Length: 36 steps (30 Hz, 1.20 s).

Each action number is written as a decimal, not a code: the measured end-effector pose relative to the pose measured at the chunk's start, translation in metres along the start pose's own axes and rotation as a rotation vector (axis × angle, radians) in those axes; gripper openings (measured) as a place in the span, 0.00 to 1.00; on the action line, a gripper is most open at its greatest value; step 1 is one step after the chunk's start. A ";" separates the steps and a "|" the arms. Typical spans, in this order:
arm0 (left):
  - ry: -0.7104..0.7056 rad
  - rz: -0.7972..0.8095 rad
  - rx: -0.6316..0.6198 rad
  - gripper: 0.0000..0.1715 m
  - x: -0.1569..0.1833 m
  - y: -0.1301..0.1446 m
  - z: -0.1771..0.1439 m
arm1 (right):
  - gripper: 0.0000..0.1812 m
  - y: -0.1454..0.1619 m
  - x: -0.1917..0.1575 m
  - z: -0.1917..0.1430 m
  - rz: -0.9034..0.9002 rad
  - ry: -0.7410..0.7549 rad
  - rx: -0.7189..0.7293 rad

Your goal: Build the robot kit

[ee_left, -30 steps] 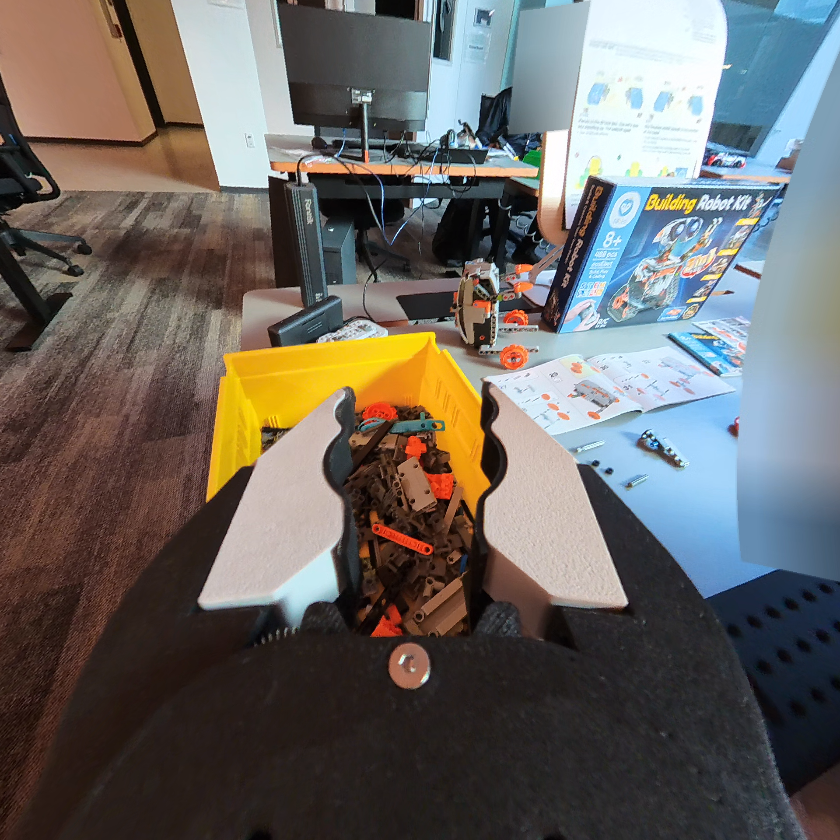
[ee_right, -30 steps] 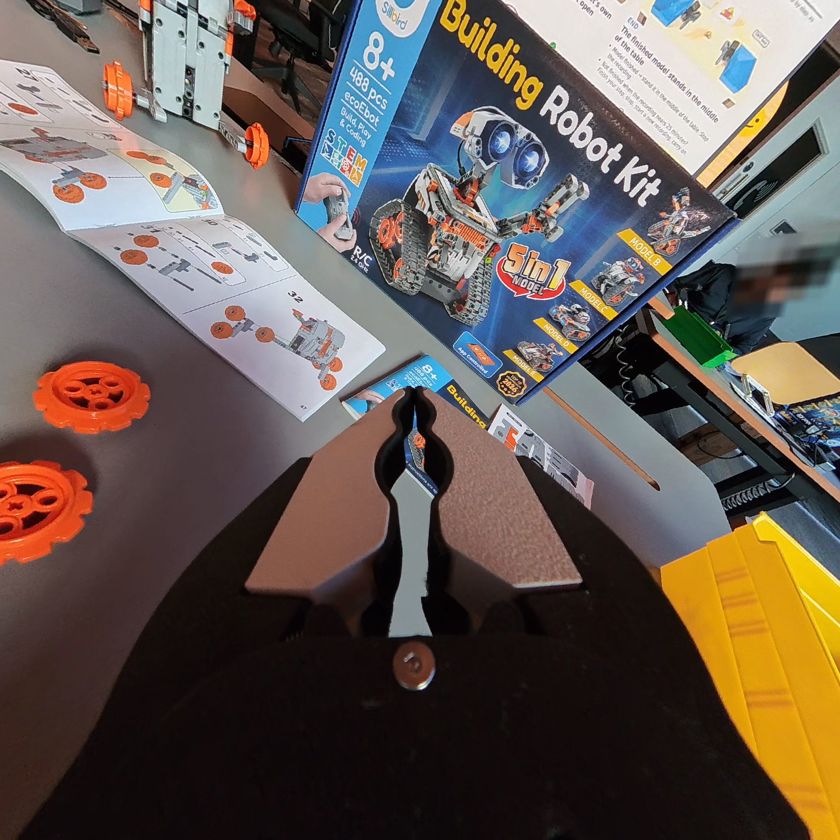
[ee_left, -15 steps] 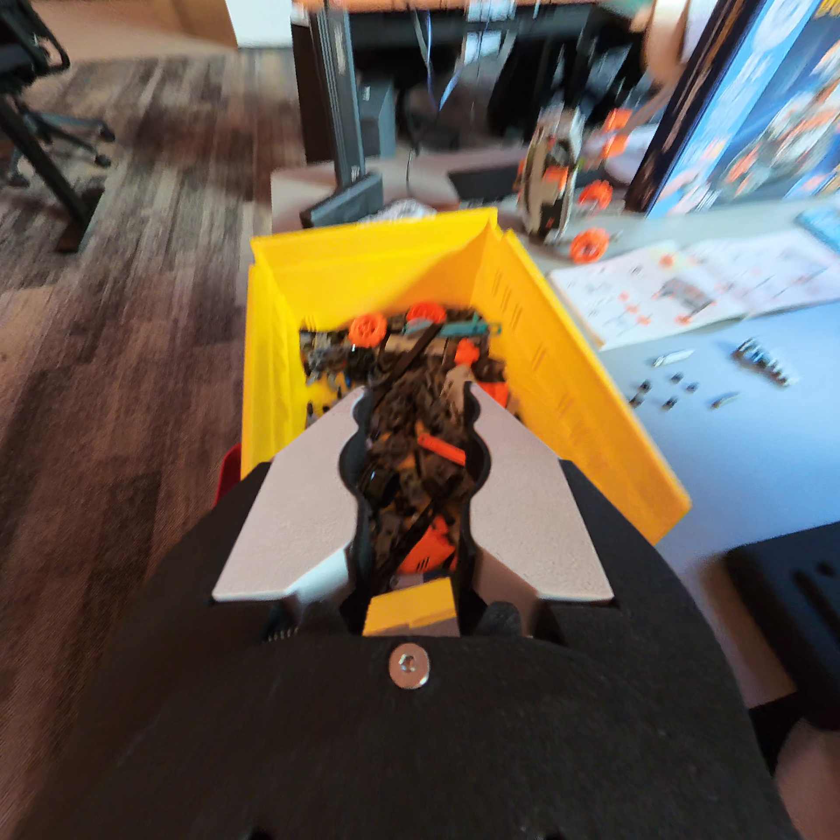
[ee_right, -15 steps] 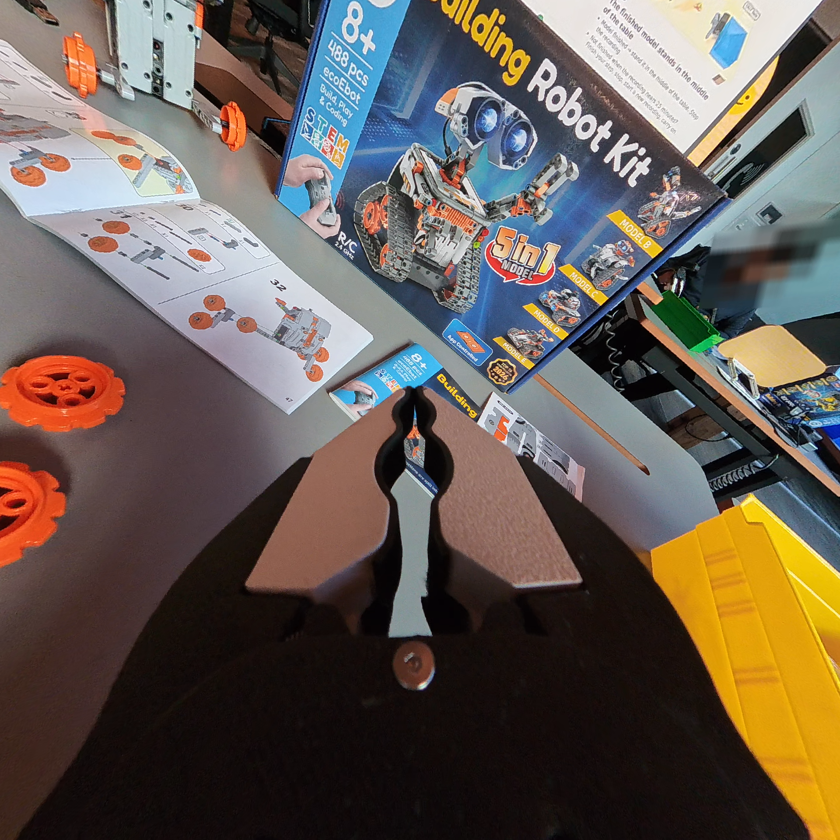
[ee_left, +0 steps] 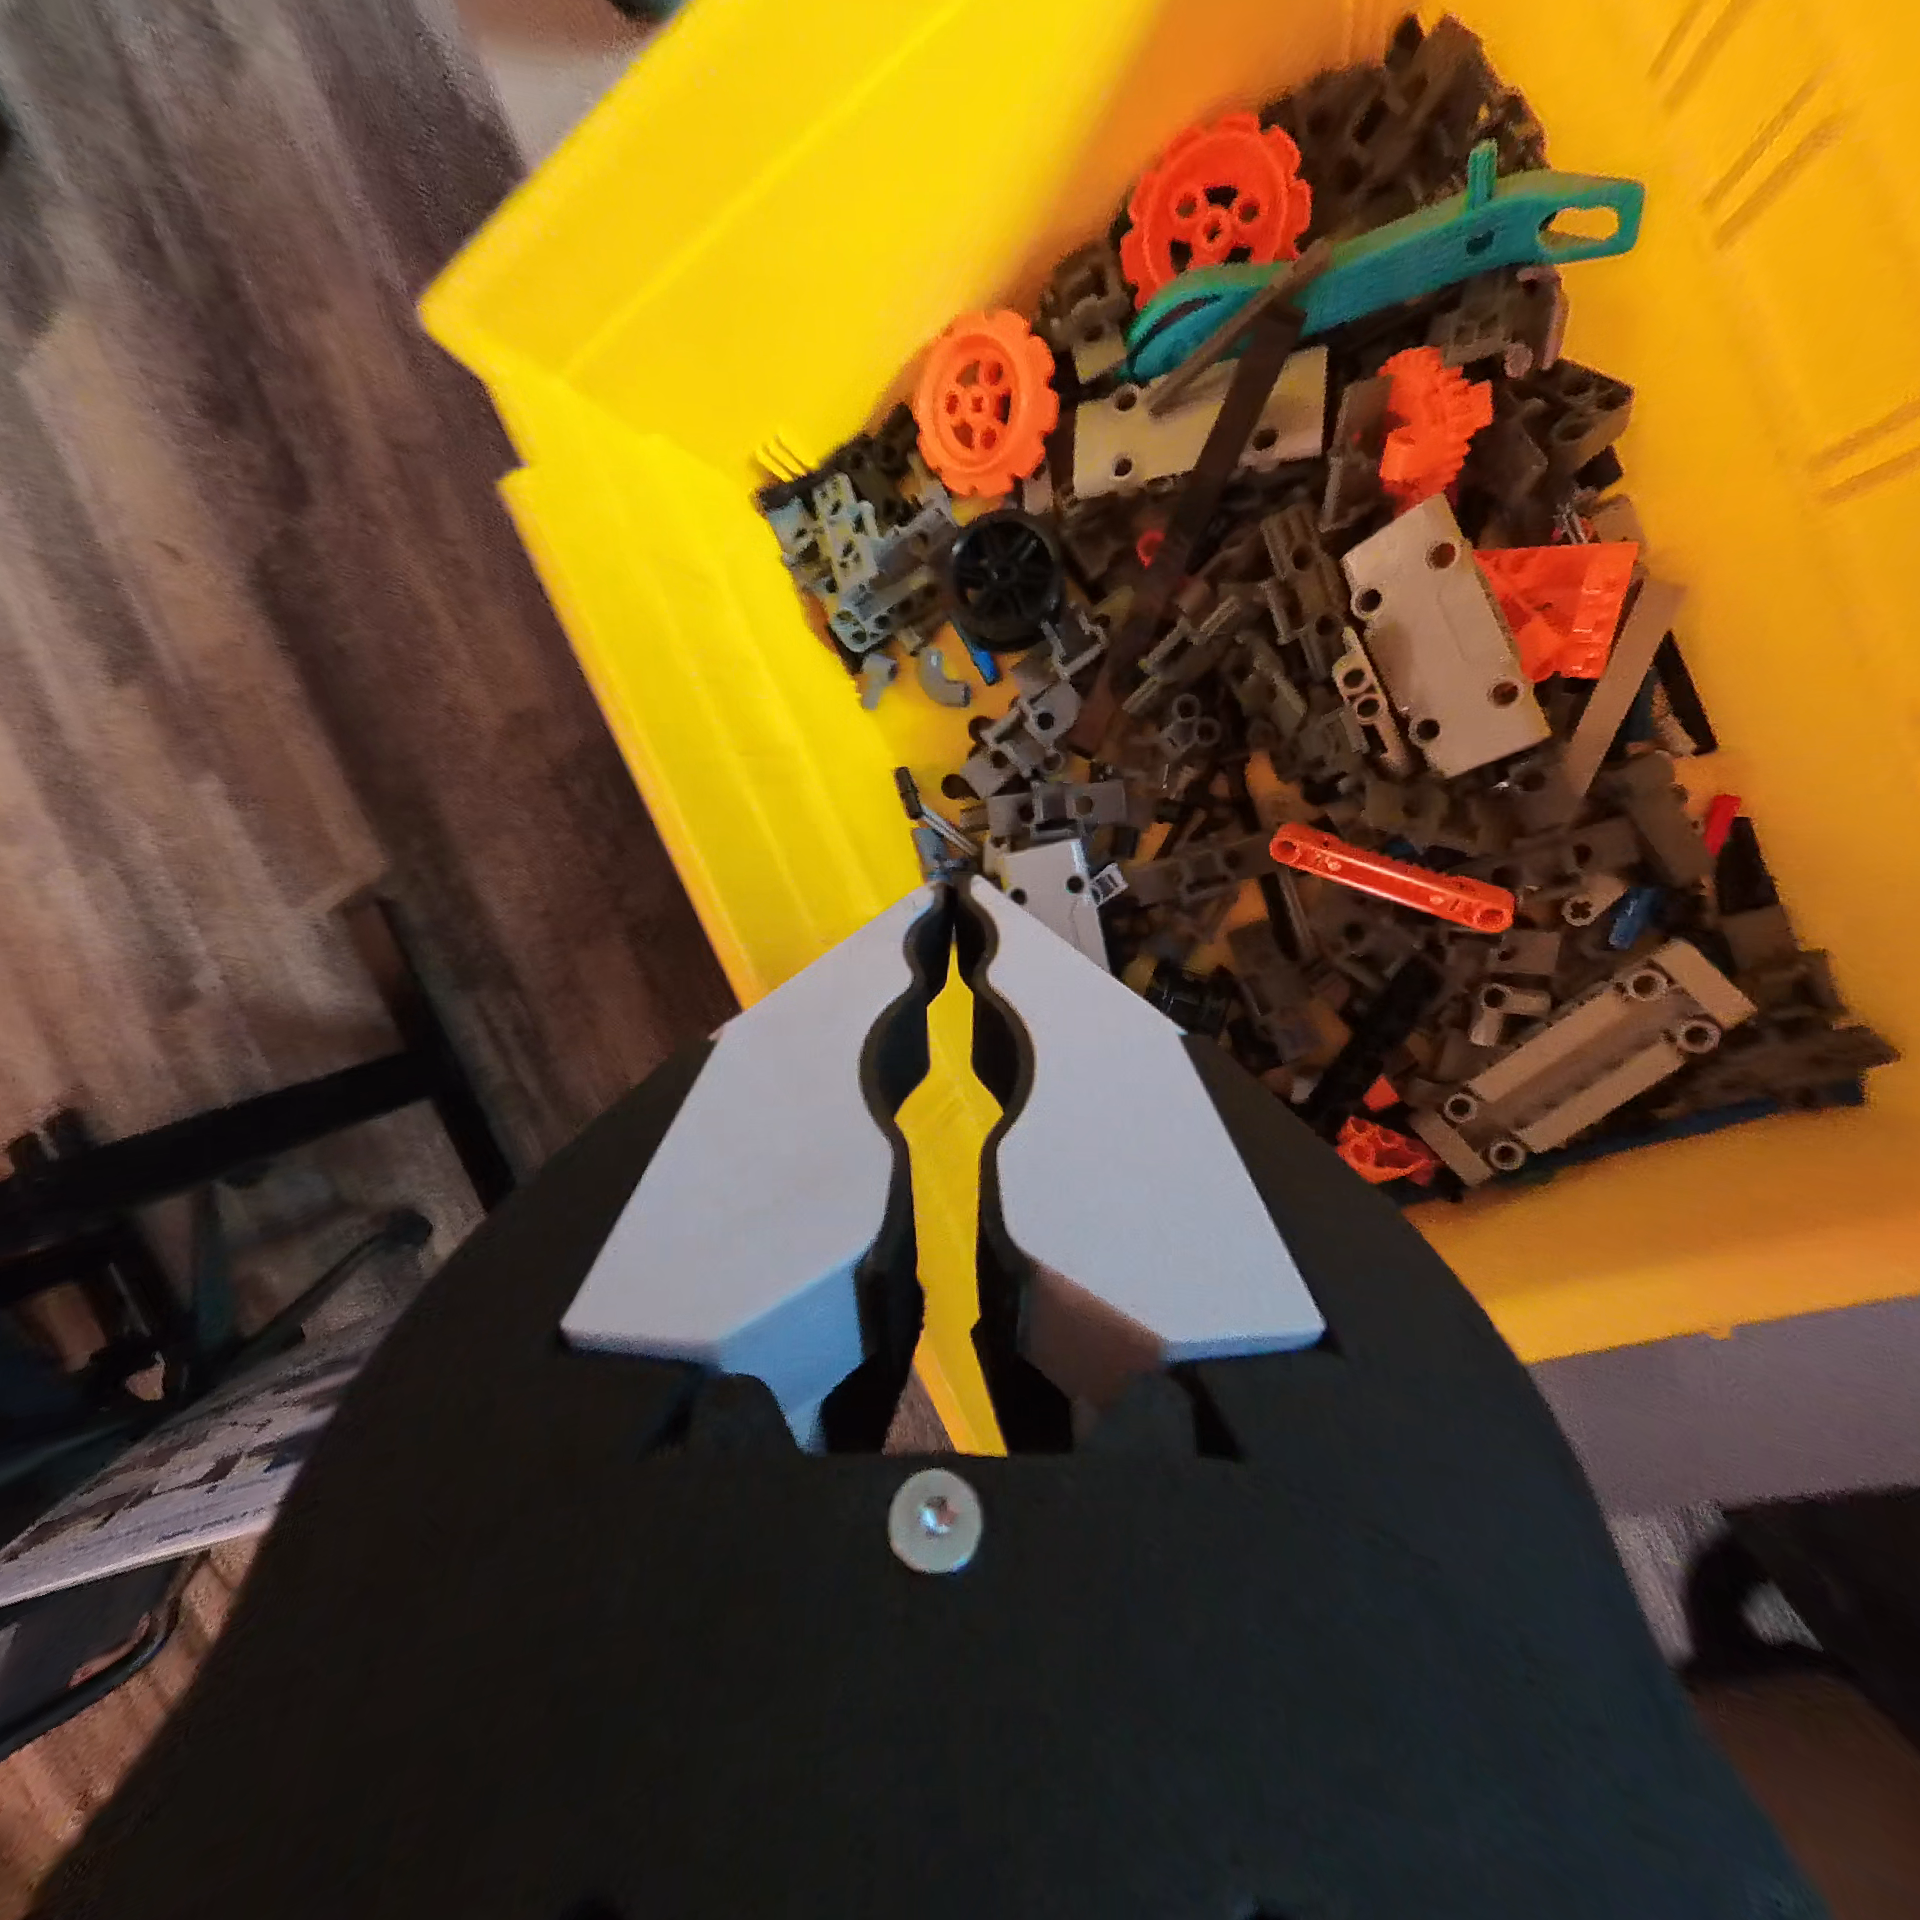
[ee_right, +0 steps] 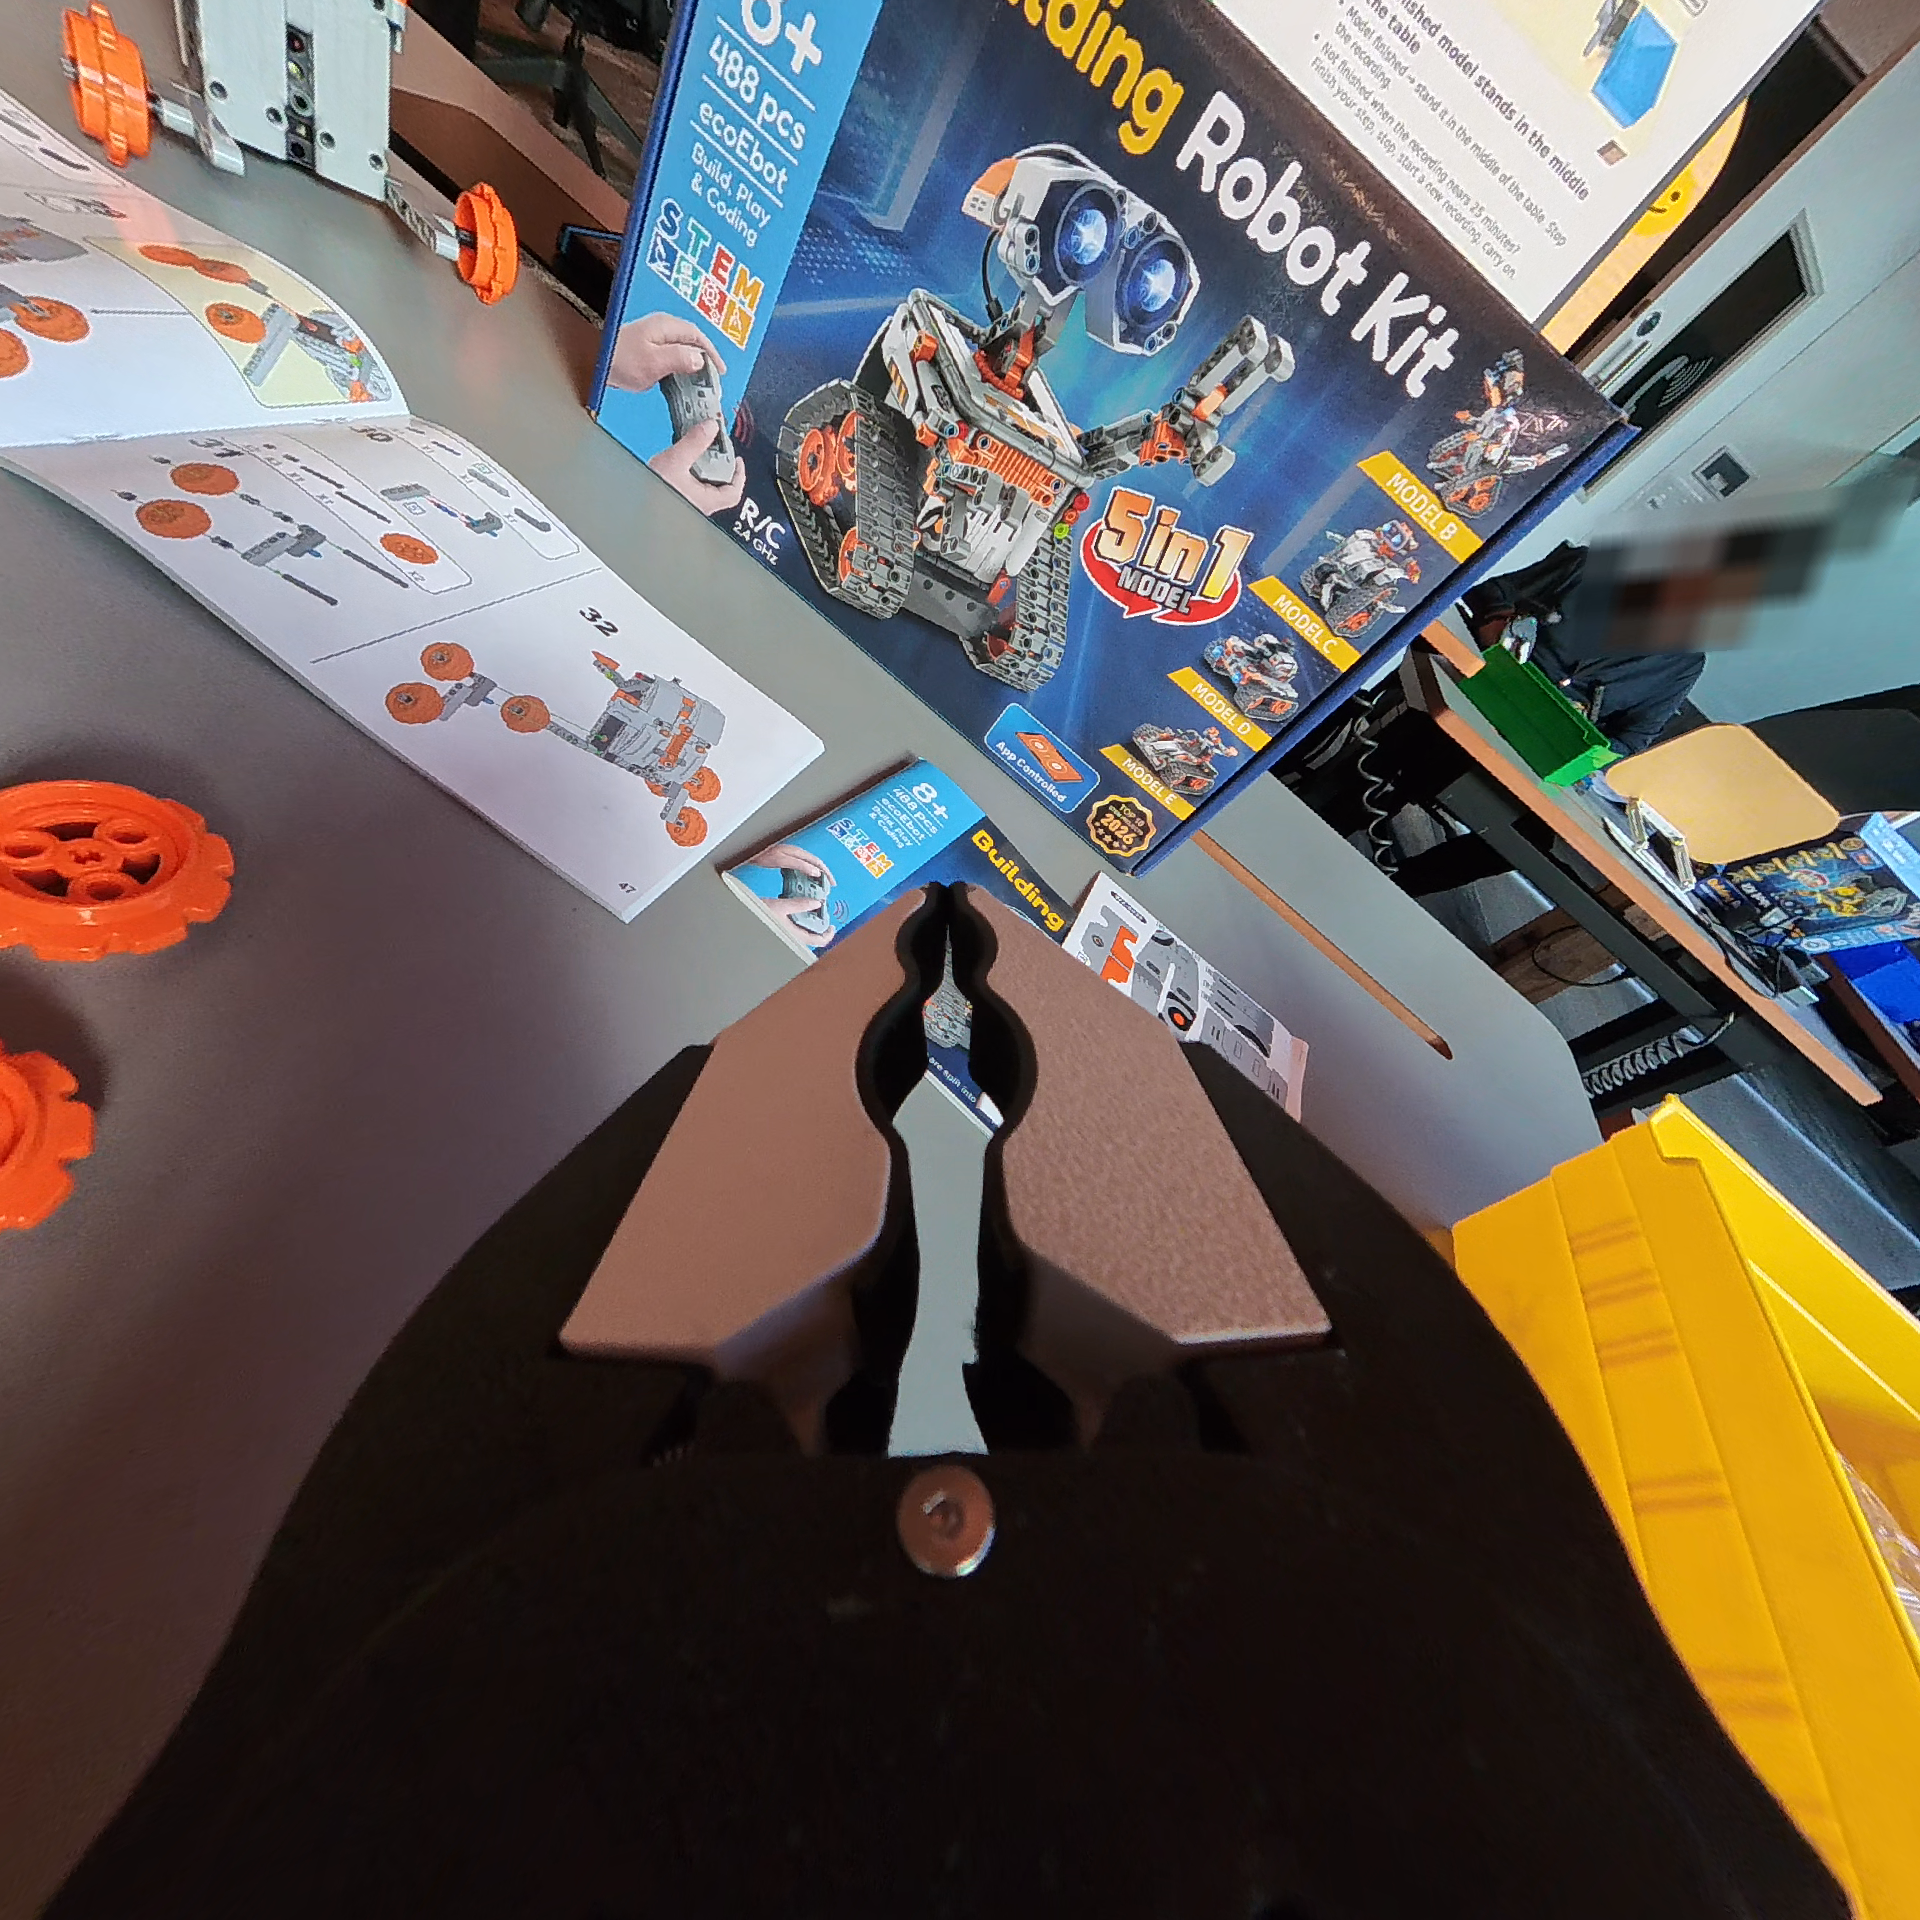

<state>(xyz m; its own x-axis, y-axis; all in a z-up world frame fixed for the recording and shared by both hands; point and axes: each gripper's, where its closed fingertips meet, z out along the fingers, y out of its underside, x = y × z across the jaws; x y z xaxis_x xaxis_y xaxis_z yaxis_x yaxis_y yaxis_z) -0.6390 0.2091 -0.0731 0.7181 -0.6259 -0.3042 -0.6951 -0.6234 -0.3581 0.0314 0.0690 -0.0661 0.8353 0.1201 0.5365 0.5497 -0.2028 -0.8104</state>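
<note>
In the left wrist view my left gripper (ee_left: 951, 896) is inside a yellow bin (ee_left: 727, 260), close to its left wall. Its jaws are shut and pinch a small thin dark pin (ee_left: 928, 826) that sticks out past the tips. The bin holds a pile of grey and black building parts (ee_left: 1299, 727), two orange gears (ee_left: 982, 400), a teal tool (ee_left: 1403, 260) and an orange beam (ee_left: 1387, 888). In the right wrist view my right gripper (ee_right: 948, 902) is shut and empty, above the grey table (ee_right: 364, 1039) over a small blue booklet (ee_right: 883, 831).
A blue kit box (ee_right: 1039, 416) stands behind the booklet. An open instruction manual (ee_right: 416, 582) lies to the left, with two orange gears (ee_right: 99, 868) nearer. A partly built grey model (ee_right: 291, 83) stands far left. A yellow bin (ee_right: 1714, 1455) is at the right. One gripper's finger ends stand about 70 cm off the other's.
My left gripper has dropped into the bin toward its left wall and gone from open to shut on the pin. My right gripper has drifted slightly toward the kit box, still shut.
</note>
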 end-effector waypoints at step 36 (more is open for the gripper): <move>0.324 0.158 -0.364 0.34 0.040 -0.004 0.080 | 0.00 0.002 -0.008 -0.002 -0.056 -0.035 -0.016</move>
<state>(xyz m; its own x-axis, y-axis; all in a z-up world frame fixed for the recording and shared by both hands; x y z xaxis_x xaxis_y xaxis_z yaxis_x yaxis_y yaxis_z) -0.6049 0.2239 -0.1547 0.5959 -0.8028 -0.0198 -0.8027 -0.5962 0.0179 0.0261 0.0654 -0.0714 0.8032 0.1655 0.5723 0.5957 -0.2100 -0.7753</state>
